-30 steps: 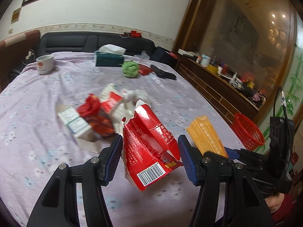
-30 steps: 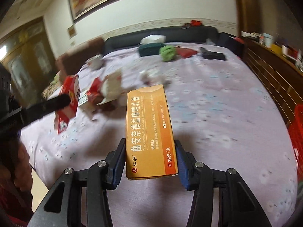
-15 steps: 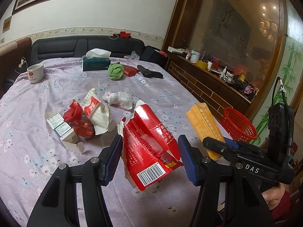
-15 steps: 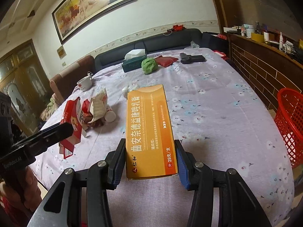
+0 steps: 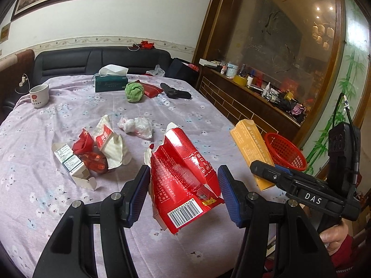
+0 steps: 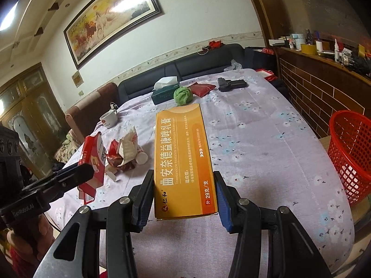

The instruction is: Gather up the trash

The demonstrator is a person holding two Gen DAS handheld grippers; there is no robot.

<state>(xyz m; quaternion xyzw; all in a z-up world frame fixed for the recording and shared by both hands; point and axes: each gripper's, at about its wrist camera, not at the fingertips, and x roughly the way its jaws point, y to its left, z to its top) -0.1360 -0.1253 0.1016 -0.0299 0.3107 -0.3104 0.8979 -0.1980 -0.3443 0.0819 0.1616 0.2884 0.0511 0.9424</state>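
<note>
My left gripper (image 5: 183, 192) is shut on a torn red carton (image 5: 183, 173) with a barcode, held above the near edge of the table. My right gripper (image 6: 185, 199) is shut on a long orange medicine box (image 6: 183, 159), also above the table; the box shows in the left wrist view (image 5: 252, 153) too. A red mesh basket (image 6: 350, 153) stands beyond the table's right edge. More trash lies mid-table: a small open box (image 5: 69, 162), red wrappers (image 5: 92, 159), a white and red packet (image 5: 109, 141) and a crumpled white bag (image 5: 136, 127).
The table has a lilac flowered cloth (image 5: 58, 115). At its far end stand a mug (image 5: 39, 95), a green tissue box (image 5: 111, 83), a green cloth ball (image 5: 133, 91), a red pouch (image 5: 150, 89) and a black object (image 5: 175, 91). A brick-faced counter (image 6: 320, 85) runs along the right.
Both grippers have lifted and drawn back from the table with their boxes still held. The red basket now shows more fully on the right.
</note>
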